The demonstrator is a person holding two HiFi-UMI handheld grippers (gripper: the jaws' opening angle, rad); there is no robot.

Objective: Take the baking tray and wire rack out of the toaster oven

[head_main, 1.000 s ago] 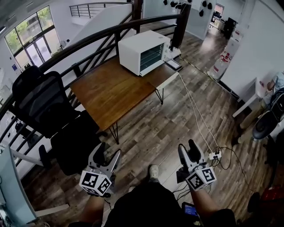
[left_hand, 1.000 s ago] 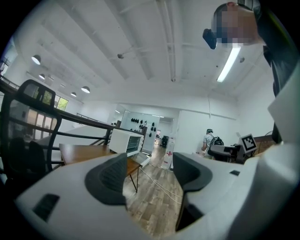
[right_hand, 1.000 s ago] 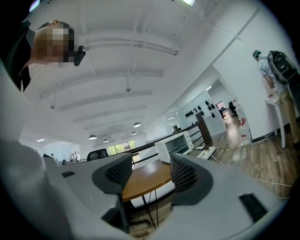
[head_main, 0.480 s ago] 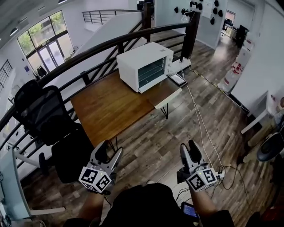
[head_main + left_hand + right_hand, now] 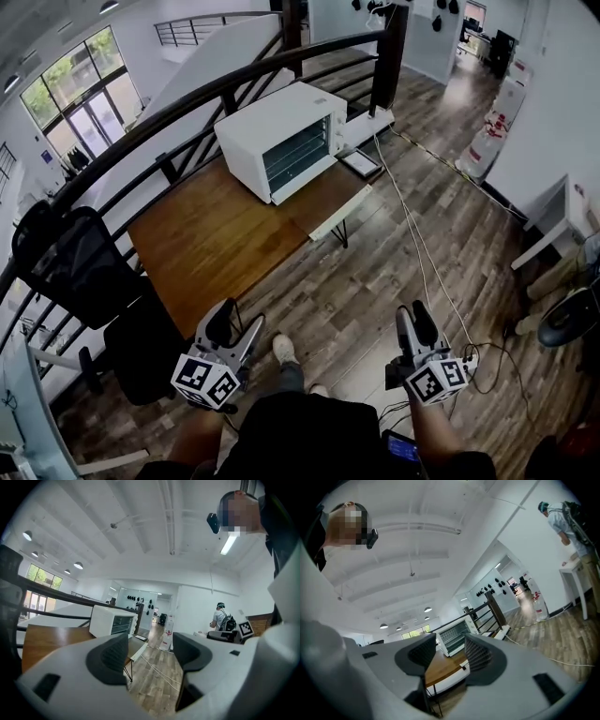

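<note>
Well ahead of the left tool (image 5: 232, 323), spread and empty, and the right tool (image 5: 413, 319), closing on nothing, the oven (image 5: 272, 141) sat unopened on the counter (image 5: 216, 234); nothing out yet.

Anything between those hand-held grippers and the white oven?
Only floor and table lie between the toaster oven and the left hand-held gripper or the right hand-held gripper, its empty jaws closing. The oven door looks shut.
</note>
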